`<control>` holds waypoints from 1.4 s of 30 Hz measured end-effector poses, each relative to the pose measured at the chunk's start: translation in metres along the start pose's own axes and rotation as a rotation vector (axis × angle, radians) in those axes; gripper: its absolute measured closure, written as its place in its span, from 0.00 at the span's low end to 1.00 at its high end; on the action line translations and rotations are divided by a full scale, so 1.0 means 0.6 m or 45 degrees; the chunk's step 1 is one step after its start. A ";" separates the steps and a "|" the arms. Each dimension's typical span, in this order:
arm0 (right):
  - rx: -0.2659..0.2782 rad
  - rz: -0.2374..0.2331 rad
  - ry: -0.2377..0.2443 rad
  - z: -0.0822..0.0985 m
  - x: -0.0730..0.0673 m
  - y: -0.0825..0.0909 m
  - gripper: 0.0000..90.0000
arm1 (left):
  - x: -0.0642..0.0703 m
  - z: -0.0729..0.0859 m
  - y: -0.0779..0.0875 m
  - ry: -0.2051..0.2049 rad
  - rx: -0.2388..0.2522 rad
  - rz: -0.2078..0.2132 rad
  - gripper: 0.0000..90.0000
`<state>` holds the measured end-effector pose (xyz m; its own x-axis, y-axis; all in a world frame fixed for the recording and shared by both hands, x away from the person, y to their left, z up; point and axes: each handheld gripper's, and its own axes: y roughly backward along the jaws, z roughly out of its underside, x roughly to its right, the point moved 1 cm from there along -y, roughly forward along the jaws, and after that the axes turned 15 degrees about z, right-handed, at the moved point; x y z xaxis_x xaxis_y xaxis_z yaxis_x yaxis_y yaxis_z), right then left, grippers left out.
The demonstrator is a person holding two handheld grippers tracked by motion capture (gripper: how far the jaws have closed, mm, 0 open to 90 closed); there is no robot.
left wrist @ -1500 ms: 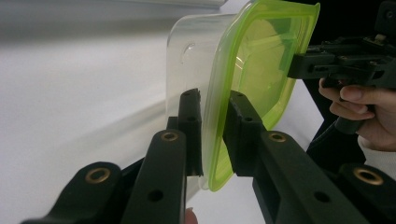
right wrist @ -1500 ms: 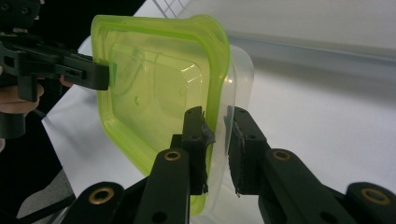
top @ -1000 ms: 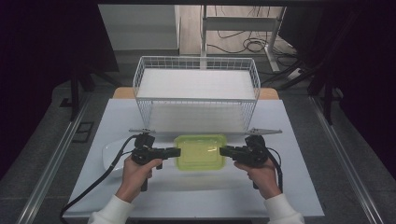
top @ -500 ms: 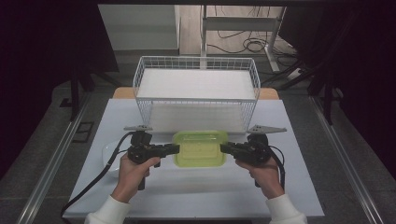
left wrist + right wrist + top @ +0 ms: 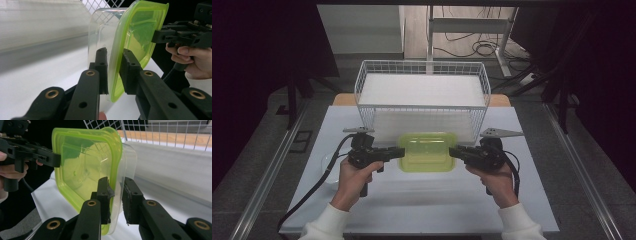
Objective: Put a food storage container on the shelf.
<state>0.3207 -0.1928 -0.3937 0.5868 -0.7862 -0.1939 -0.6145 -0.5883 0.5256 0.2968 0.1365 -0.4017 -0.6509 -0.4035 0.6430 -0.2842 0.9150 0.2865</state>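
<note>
As before gripped by both claws, container point(image 5: 427, 151) now nearer basket point(image 5: 422, 95).

A white wire basket point(image 5: 422, 82) stood at the far side of the white table point(image 5: 422, 200), with a white sheet point(image 5: 422, 90) lying flat inside it. A wooden board point(image 5: 343, 99) showed under the basket at both ends. Beyond the table, cables point(image 5: 472, 47) lay on the floor beside a metal frame point(image 5: 472, 25). A grey rail point(image 5: 267, 180) ran along the table's left side.
</note>
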 end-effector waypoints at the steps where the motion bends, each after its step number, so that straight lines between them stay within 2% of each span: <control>1: 0.006 0.002 0.006 -0.004 -0.001 0.002 0.85 | 0.003 -0.004 0.001 -0.010 0.001 0.001 0.87; 8: 0.050 0.002 0.033 -0.035 -0.003 0.016 0.85 | 0.020 -0.035 0.011 -0.065 0.018 0.005 0.86; 12: 0.086 -0.012 0.042 -0.055 -0.003 0.023 0.85 | 0.024 -0.052 0.016 -0.077 0.036 0.018 0.87; 17: 0.114 0.002 0.066 -0.084 -0.006 0.026 0.85 | 0.030 -0.077 0.023 -0.111 0.040 0.012 0.87; 24: 0.147 0.001 0.079 -0.109 -0.007 0.030 0.85 | 0.042 -0.106 0.033 -0.144 0.054 0.003 0.87; 37: 0.172 0.010 0.075 -0.150 0.009 0.012 0.85 | 0.026 -0.153 0.032 -0.165 0.062 -0.006 0.87; 42: 0.176 0.003 0.064 -0.166 0.017 0.001 0.85 | 0.011 -0.176 0.030 -0.149 0.080 -0.007 0.87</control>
<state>0.3791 -0.1824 -0.3131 0.6090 -0.7791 -0.1491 -0.6805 -0.6097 0.4064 0.3616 0.1499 -0.3173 -0.7259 -0.4086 0.5533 -0.3289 0.9127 0.2425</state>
